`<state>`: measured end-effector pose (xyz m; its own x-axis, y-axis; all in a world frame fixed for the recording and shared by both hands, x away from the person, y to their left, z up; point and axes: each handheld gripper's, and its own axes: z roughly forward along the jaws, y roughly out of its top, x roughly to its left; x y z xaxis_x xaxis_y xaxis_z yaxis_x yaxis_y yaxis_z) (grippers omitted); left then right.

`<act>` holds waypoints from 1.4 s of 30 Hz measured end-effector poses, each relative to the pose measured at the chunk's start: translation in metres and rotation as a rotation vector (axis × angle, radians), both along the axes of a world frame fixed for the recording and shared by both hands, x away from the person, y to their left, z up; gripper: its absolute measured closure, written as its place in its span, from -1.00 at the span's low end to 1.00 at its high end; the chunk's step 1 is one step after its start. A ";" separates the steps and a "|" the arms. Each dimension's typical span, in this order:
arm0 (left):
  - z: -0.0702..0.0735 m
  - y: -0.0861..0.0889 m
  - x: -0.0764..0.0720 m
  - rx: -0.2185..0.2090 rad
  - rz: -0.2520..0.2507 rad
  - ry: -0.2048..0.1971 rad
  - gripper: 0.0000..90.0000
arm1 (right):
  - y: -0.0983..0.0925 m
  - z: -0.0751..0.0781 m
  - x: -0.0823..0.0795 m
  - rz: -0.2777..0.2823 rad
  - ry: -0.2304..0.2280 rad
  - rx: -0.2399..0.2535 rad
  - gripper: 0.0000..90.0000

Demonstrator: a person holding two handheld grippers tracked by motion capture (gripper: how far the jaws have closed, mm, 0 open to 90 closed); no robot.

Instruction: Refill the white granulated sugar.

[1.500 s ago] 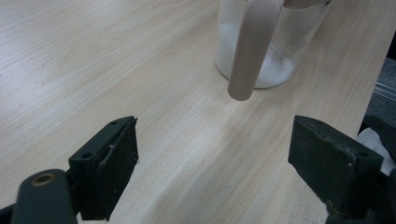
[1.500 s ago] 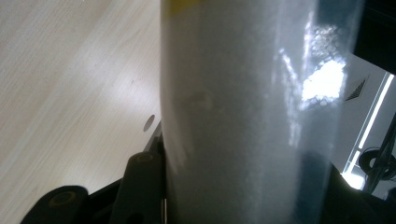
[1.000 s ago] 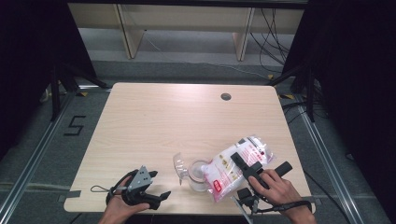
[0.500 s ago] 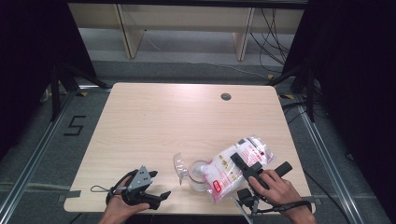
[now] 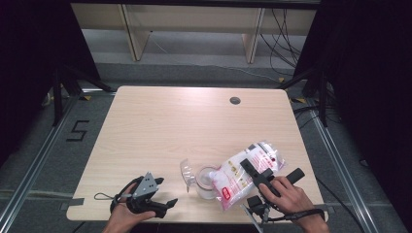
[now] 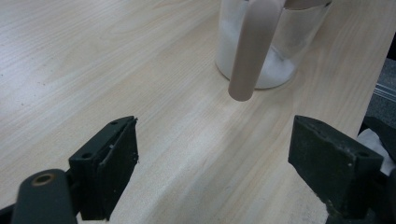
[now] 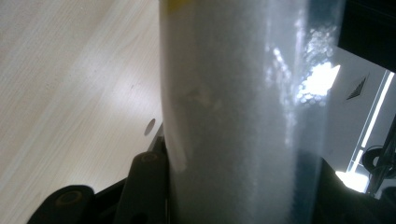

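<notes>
On the pale table (image 5: 160,126), my right gripper (image 5: 248,167) clamps the bag (image 5: 243,174), tipped over the jar (image 5: 206,182) near the front edge, probably pouring. My left gripper (image 5: 167,204) rests open nearby. Next: tilt steadily, mouth over jar

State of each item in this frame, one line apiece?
Bag: tilted over the cup, white powder inside, gripped.
Cup: upright on the table, some white powder in it.
Left gripper: jaws open, nothing between them.
Right gripper: jaws shut on the bag.
</notes>
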<state>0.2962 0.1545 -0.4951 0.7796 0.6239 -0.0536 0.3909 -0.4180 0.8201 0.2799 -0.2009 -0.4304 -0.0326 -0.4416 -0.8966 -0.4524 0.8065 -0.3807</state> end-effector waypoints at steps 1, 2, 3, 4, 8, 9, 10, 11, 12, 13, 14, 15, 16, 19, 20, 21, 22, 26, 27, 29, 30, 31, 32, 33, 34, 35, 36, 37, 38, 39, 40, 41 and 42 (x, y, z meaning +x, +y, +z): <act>0.001 0.001 0.000 0.008 -0.006 0.008 -0.66 | 0.001 0.000 0.000 0.006 0.001 -0.008 0.41; 0.001 0.001 0.000 0.008 -0.006 0.008 -0.66 | 0.002 0.001 0.001 0.020 -0.005 -0.017 0.42; 0.000 0.001 0.000 0.001 -0.009 0.004 -0.66 | 0.002 0.002 0.000 0.019 -0.003 -0.014 0.42; 0.000 0.000 0.000 0.000 -0.009 0.004 -0.66 | 0.001 0.001 0.000 0.016 -0.001 -0.006 0.42; 0.000 0.001 0.000 0.002 -0.008 0.006 -0.66 | 0.001 0.001 0.000 0.015 -0.001 -0.009 0.42; 0.000 0.001 0.000 0.002 -0.008 0.006 -0.66 | 0.001 0.000 0.000 0.014 0.001 -0.008 0.42; 0.000 0.001 0.000 0.002 -0.009 0.006 -0.66 | 0.001 0.001 0.001 0.016 0.000 -0.017 0.42; 0.000 0.001 0.000 0.000 -0.009 0.003 -0.66 | 0.001 0.001 0.001 0.015 0.000 -0.018 0.43; 0.000 0.000 0.000 -0.001 -0.009 0.003 -0.66 | 0.001 0.001 0.001 0.015 -0.001 -0.018 0.43; 0.000 0.000 0.000 0.001 -0.009 0.004 -0.66 | 0.000 0.000 0.000 0.001 0.004 -0.001 0.43; 0.000 0.000 0.000 0.001 -0.009 0.004 -0.66 | 0.001 0.001 0.001 0.017 -0.002 -0.019 0.43; 0.000 0.000 0.000 0.001 -0.009 0.003 -0.66 | 0.001 0.001 0.001 0.017 -0.003 -0.019 0.43; 0.000 0.000 0.000 0.000 -0.009 0.003 -0.66 | 0.001 0.002 0.001 0.017 -0.003 -0.018 0.43; 0.000 0.000 0.000 -0.001 -0.009 0.003 -0.66 | 0.001 0.002 0.001 0.017 -0.004 -0.020 0.43; 0.000 0.000 0.000 -0.001 -0.009 0.003 -0.66 | 0.001 0.002 0.000 0.017 -0.004 -0.021 0.44; 0.000 0.000 0.000 0.000 -0.009 0.003 -0.66 | 0.001 0.002 0.000 0.016 -0.004 -0.020 0.44; 0.000 0.000 0.000 0.000 -0.009 0.003 -0.66 | 0.001 0.002 0.000 0.020 -0.007 -0.019 0.44; 0.000 0.000 0.000 -0.001 -0.009 0.004 -0.66 | 0.002 0.001 0.000 0.011 0.000 -0.019 0.44; 0.000 0.000 0.000 -0.001 -0.009 0.003 -0.66 | 0.002 0.001 0.000 0.011 -0.001 -0.018 0.44; 0.000 0.000 0.000 -0.001 -0.009 0.003 -0.66 | 0.002 0.001 0.000 0.011 -0.003 -0.020 0.45; 0.000 0.000 0.000 -0.002 -0.009 0.003 -0.66 | 0.002 0.001 0.000 0.011 -0.003 -0.020 0.45; 0.000 0.000 0.000 -0.002 -0.009 0.003 -0.66 | 0.002 0.001 0.000 0.014 -0.006 -0.018 0.45; 0.000 0.000 0.000 -0.001 -0.009 0.003 -0.66 | 0.002 0.001 -0.001 0.013 -0.007 -0.018 0.45; 0.000 0.001 0.000 0.000 -0.009 0.003 -0.66 | 0.002 0.002 0.000 0.018 -0.009 -0.027 0.45; 0.000 0.000 0.000 -0.001 -0.009 0.003 -0.66 | 0.002 0.002 -0.001 0.017 -0.008 -0.024 0.46; 0.000 0.000 0.000 -0.001 -0.009 0.003 -0.66 | 0.002 0.003 -0.001 0.018 -0.008 -0.024 0.46; 0.000 0.000 0.000 -0.001 -0.009 0.003 -0.66 | 0.002 0.003 -0.001 0.018 -0.008 -0.024 0.46; 0.000 0.000 0.000 -0.001 -0.009 0.003 -0.66 | 0.002 0.003 -0.001 0.014 -0.006 -0.026 0.46; 0.000 0.000 0.000 -0.001 -0.009 0.003 -0.66 | 0.002 0.002 -0.001 0.013 -0.006 -0.027 0.46; 0.000 0.000 0.000 -0.001 -0.009 0.003 -0.66 | 0.002 0.001 -0.001 0.009 -0.004 -0.020 0.46; 0.000 0.001 0.000 0.001 -0.008 0.005 -0.66 | 0.001 0.001 0.000 0.013 -0.005 -0.021 0.47; 0.001 0.001 0.000 0.006 -0.007 0.007 -0.66 | 0.001 0.001 0.000 0.013 -0.004 -0.022 0.47; 0.001 0.001 0.000 0.008 -0.006 0.007 -0.66 | 0.001 0.001 0.000 0.013 -0.002 -0.022 0.47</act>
<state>0.2963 0.1552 -0.4944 0.7830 0.6197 -0.0544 0.3944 -0.4268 0.8138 0.2799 -0.1996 -0.4293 -0.0247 -0.4614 -0.8869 -0.4621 0.7920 -0.3991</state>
